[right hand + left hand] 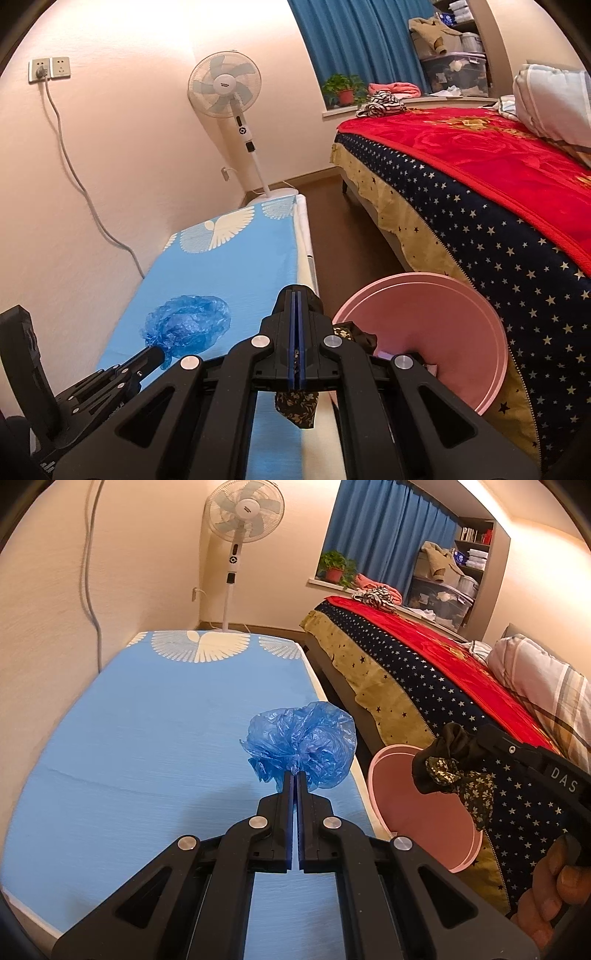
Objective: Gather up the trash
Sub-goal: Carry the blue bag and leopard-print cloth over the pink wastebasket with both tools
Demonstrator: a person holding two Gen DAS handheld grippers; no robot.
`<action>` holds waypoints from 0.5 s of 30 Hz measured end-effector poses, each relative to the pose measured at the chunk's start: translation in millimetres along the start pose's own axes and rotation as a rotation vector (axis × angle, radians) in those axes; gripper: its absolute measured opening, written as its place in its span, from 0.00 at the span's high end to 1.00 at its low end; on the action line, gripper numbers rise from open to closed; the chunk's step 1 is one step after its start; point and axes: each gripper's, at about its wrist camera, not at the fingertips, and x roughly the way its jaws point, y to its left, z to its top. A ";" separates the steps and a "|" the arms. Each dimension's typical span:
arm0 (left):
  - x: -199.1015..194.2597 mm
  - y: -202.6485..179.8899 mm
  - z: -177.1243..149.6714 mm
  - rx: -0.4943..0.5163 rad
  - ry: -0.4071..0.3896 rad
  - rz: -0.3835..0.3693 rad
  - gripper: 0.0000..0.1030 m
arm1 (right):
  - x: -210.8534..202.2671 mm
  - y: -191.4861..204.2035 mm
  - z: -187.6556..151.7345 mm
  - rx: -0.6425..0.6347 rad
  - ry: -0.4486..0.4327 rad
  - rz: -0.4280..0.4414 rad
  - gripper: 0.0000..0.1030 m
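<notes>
A: What does the left claw [294, 775] hold?
B: It is clamped on a crumpled blue plastic bag [303, 747], above the light blue bench [147, 738].
A: And to the right?
B: The right claw [297, 295] pinches a dark floral cloth scrap [295, 408] beside the round pink plastic bin [443, 325].

Left hand-held gripper [295, 775] and right hand-held gripper [296, 295]: matte black linkage arms with round silver pivot pins, blue inner finger pads; white lettering "DAS" on the right unit's side.
</notes>
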 end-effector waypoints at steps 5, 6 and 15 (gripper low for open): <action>6.1 -5.3 -0.4 0.007 0.003 -0.013 0.99 | 3.5 -8.8 1.1 0.018 -0.004 -0.024 0.99; 7.4 -6.7 -0.4 0.009 0.004 -0.016 0.99 | 4.3 -11.5 1.7 0.025 -0.005 -0.030 0.99; 20.8 -27.6 -0.2 0.041 0.009 -0.048 0.99 | 12.0 -31.2 3.1 0.058 -0.007 -0.081 0.99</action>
